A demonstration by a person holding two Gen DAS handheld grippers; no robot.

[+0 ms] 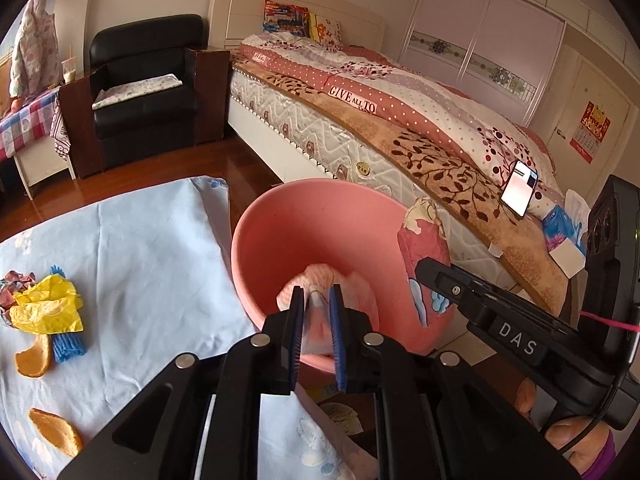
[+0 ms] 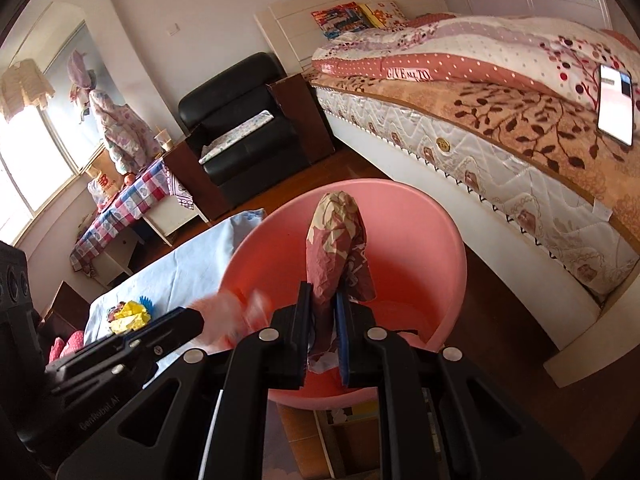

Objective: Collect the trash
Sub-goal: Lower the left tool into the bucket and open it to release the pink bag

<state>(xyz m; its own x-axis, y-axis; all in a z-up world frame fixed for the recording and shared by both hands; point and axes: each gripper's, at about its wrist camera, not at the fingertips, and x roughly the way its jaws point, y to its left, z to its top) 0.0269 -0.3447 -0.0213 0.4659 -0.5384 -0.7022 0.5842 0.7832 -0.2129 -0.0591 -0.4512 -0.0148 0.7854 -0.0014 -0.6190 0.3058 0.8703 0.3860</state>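
A pink plastic bin (image 1: 280,236) stands on the floor beside a table with a light blue cloth (image 1: 132,248); it also shows in the right wrist view (image 2: 420,240). My left gripper (image 1: 316,312) is shut on a crumpled white tissue (image 1: 320,280) over the bin. My right gripper (image 2: 324,312) is shut on a crumpled red and cream wrapper (image 2: 336,240) above the bin; the wrapper also shows in the left wrist view (image 1: 424,240). On the cloth lie yellow plastic (image 1: 48,304), blue foam netting (image 1: 68,346), crumpled paper (image 1: 12,284) and orange peels (image 1: 36,356) (image 1: 54,432).
A bed (image 1: 400,128) with patterned covers runs along the right, a phone (image 1: 519,193) lying on it. A black armchair (image 1: 148,92) and a checked-cloth side table (image 1: 24,124) stand at the back. Wooden floor lies between.
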